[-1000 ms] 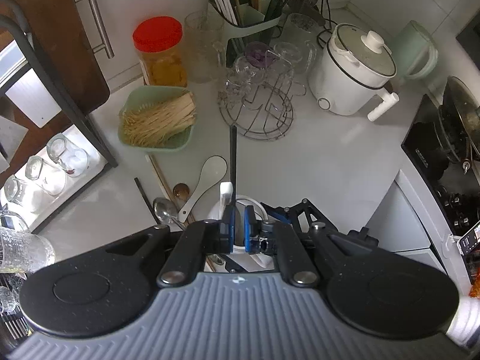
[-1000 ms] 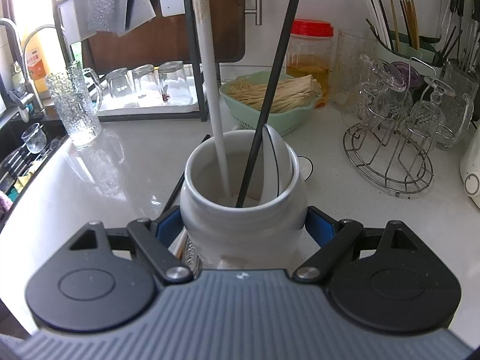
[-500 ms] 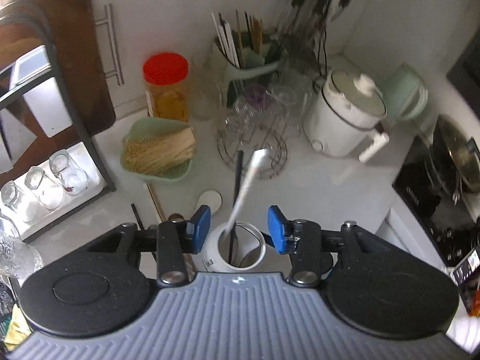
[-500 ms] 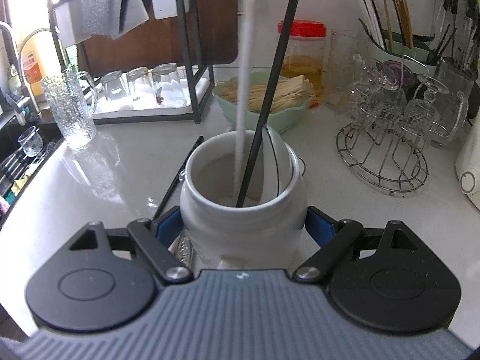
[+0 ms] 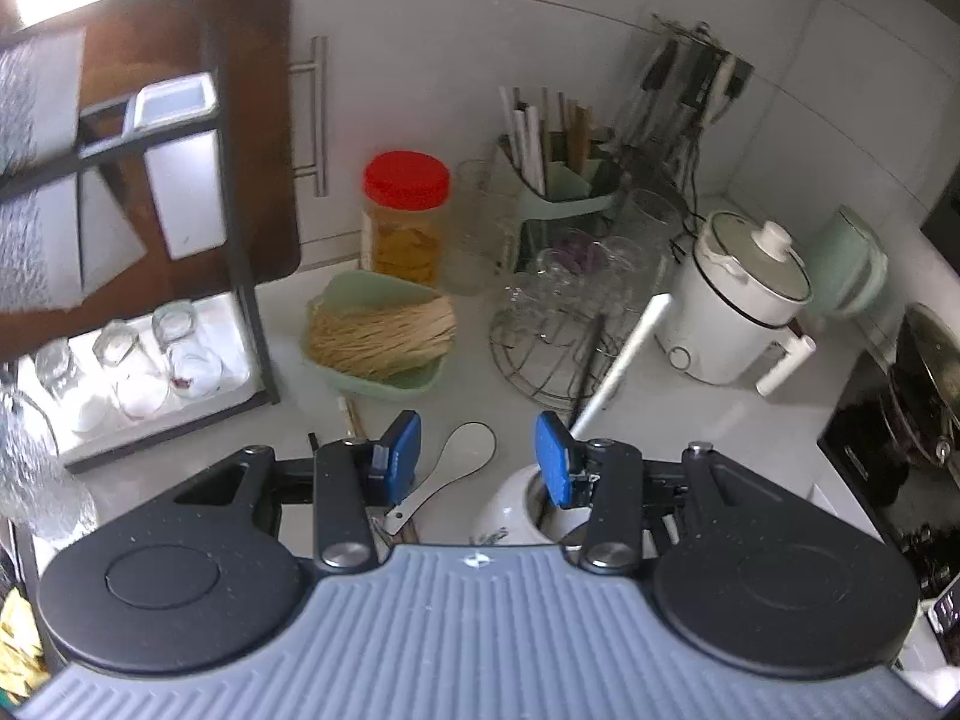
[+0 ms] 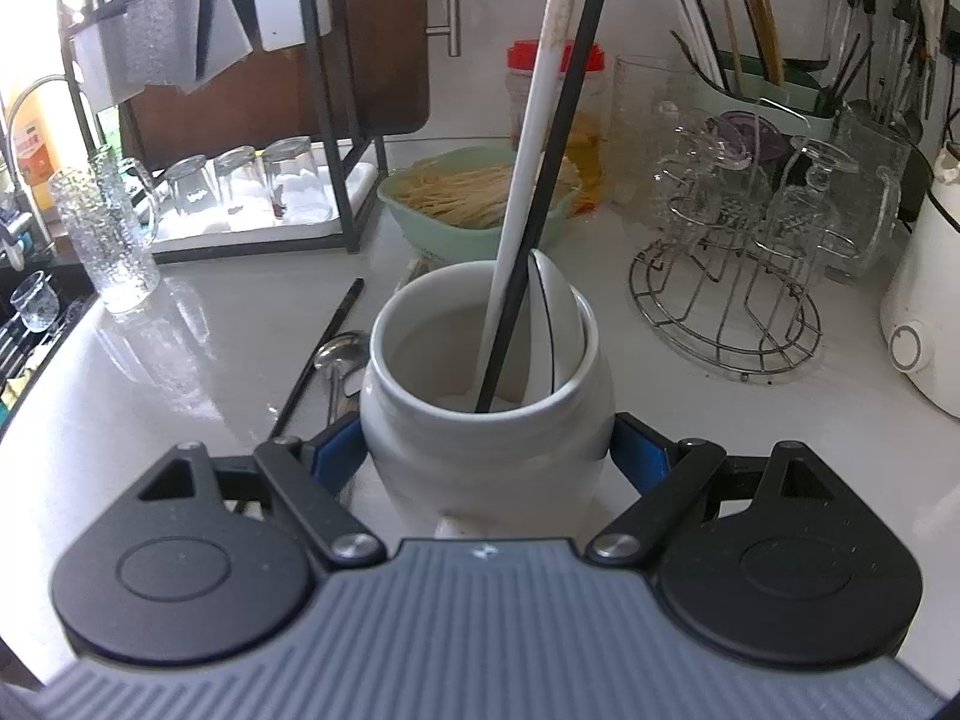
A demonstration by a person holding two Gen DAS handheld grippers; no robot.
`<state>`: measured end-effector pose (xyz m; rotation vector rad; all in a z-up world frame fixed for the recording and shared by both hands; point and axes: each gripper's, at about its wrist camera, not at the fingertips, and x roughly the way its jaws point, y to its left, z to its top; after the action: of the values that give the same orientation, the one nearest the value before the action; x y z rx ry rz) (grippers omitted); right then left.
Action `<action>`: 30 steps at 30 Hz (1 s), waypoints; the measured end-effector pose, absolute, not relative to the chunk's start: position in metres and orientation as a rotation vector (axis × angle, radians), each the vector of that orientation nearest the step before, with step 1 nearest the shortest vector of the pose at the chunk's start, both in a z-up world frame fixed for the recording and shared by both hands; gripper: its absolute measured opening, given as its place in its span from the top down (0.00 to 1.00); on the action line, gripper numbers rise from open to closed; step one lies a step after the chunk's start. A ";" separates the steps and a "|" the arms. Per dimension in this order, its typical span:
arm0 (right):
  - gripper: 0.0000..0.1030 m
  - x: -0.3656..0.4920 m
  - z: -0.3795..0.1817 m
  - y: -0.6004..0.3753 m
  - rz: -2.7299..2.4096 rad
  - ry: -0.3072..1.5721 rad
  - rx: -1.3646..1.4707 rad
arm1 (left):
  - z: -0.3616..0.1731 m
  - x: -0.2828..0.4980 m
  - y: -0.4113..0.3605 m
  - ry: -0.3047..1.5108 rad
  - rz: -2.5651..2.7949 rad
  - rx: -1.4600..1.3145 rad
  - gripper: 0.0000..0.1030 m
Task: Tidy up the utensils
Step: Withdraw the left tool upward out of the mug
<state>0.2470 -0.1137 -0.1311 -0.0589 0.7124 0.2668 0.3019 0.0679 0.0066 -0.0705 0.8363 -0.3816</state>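
Lower left of the right wrist view: black chopstick (image 6: 315, 357) and metal spoon (image 6: 337, 360) flat on the counter (image 6: 150, 396), long axes running up-right. Centre: right gripper (image 6: 487, 450) clamped on the white jar (image 6: 486, 420); inside, white chopstick (image 6: 528, 144) and black stick (image 6: 543, 192) leaning up-right beside a white spoon (image 6: 555, 312). Left wrist view: left gripper (image 5: 477, 450) parted and empty above another white spoon (image 5: 447, 471), handle pointing down-left.

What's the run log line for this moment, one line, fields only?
left gripper: open, empty | right gripper: shut on white jar | in jar: white chopstick, black chopstick, white spoon | on counter: metal spoon
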 end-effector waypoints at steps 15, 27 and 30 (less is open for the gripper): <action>0.13 0.235 -0.132 -0.159 0.235 0.706 -0.041 | -0.076 0.296 0.045 0.887 -0.228 -0.105 0.51; 0.13 0.234 -0.131 -0.183 0.368 0.722 -0.089 | -0.118 0.295 0.019 0.931 -0.170 -0.043 0.42; 0.13 0.235 -0.130 -0.185 0.387 0.732 -0.096 | -0.126 0.301 0.015 0.947 -0.214 -0.029 0.42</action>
<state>0.2348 -0.1855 -0.1299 -0.0955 0.7318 0.3871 0.3009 0.0151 -0.1264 -0.0292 0.9466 -0.2144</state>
